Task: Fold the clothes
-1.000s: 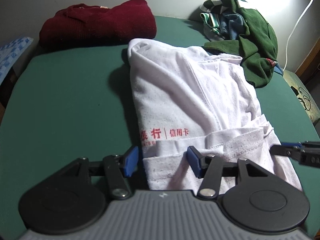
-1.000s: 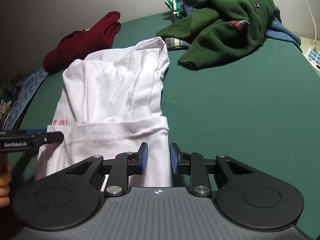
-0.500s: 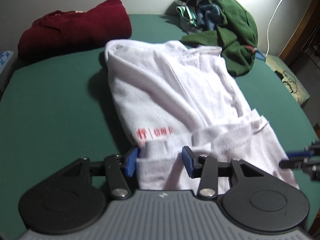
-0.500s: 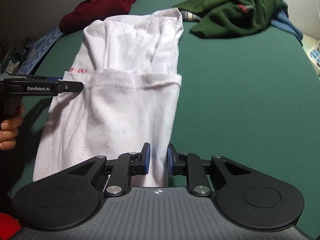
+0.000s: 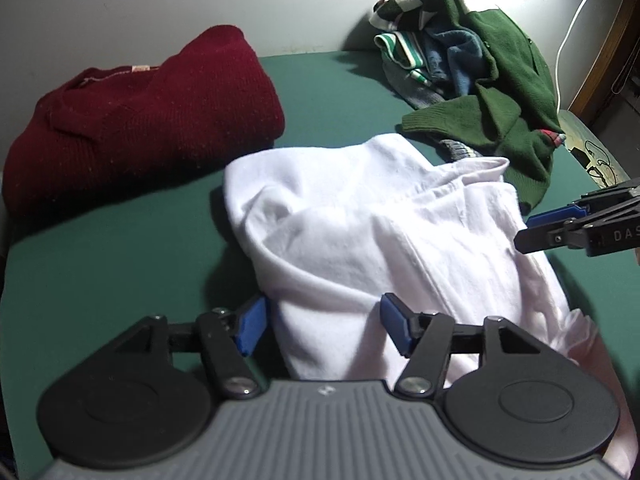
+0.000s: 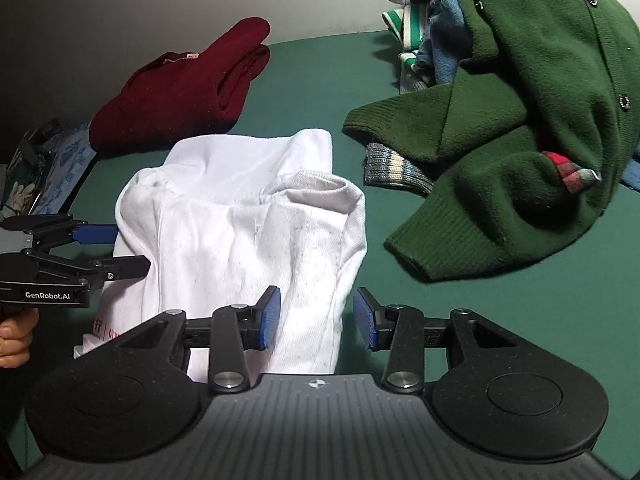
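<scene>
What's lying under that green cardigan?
Under the green cardigan, a striped grey cuff, blue fabric and a green-and-white striped piece poke out. The rest of the pile is covered.

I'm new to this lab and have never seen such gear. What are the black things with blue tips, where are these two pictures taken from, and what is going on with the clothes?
They are hand-held grippers, one in each of a person's hands, each with two blue-padded fingers and a camera looking forward along them. One picture comes from the left gripper, the other from the right gripper; each also shows the other gripper from the side. Both stand open, so nothing is held; the white shirt lies between the open fingers of each. The shirt rests partly folded on a green table. Behind it lies a folded dark red sweater. To the right is a loose heap with a green cardigan on top. A hand shows at the edge of the right view.
</scene>
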`<state>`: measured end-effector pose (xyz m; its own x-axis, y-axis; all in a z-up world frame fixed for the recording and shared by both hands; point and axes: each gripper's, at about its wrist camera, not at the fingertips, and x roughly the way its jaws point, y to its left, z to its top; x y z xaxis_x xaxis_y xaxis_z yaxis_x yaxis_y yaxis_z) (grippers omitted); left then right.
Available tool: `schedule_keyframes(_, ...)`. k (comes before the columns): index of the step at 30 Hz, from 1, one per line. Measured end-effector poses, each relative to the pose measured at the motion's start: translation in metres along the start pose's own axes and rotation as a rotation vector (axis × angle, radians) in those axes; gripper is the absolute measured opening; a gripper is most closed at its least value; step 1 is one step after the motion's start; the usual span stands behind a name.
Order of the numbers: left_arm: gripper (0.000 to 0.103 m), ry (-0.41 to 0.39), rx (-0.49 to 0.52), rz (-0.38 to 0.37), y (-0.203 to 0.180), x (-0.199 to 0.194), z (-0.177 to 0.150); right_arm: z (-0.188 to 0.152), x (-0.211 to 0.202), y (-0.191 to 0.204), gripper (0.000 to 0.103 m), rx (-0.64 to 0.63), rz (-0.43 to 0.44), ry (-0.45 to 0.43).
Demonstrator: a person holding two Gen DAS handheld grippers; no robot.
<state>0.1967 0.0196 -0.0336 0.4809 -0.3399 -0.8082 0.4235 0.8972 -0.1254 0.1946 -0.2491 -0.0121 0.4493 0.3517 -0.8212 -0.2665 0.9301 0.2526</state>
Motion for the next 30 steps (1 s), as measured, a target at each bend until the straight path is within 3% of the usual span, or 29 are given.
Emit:
schedule_keyframes(14, 0.082, 0.009, -0.102, -0.047, 0.027, 0.029, 0.026, 0.033, 0.022, -0.011, 0.041, 0.043, 0.058, -0.07)
schedule_keyframes(18, 0.089, -0.013, -0.181, -0.126, 0.042, 0.029, 0.035, 0.046, 0.025, -0.016, 0.043, 0.063, 0.08, -0.103)
schedule_keyframes(23, 0.092, 0.007, -0.199, -0.145, 0.045, 0.041, 0.04, 0.058, 0.038, -0.013, 0.046, 0.035, 0.101, -0.088)
schedule_keyframes(26, 0.087, 0.005, -0.179, -0.133, 0.042, 0.042, 0.042, 0.064, 0.05, -0.007, 0.047, -0.008, 0.11, -0.05)
schedule_keyframes(28, 0.07, -0.003, -0.174, -0.127, 0.043, 0.041, 0.043, 0.064, 0.055, -0.005, 0.045, -0.032, 0.117, -0.037)
schedule_keyframes(30, 0.064, -0.003, -0.195, -0.143, 0.048, 0.04, 0.042, 0.063, 0.056, -0.007, 0.04, -0.049, 0.126, -0.026)
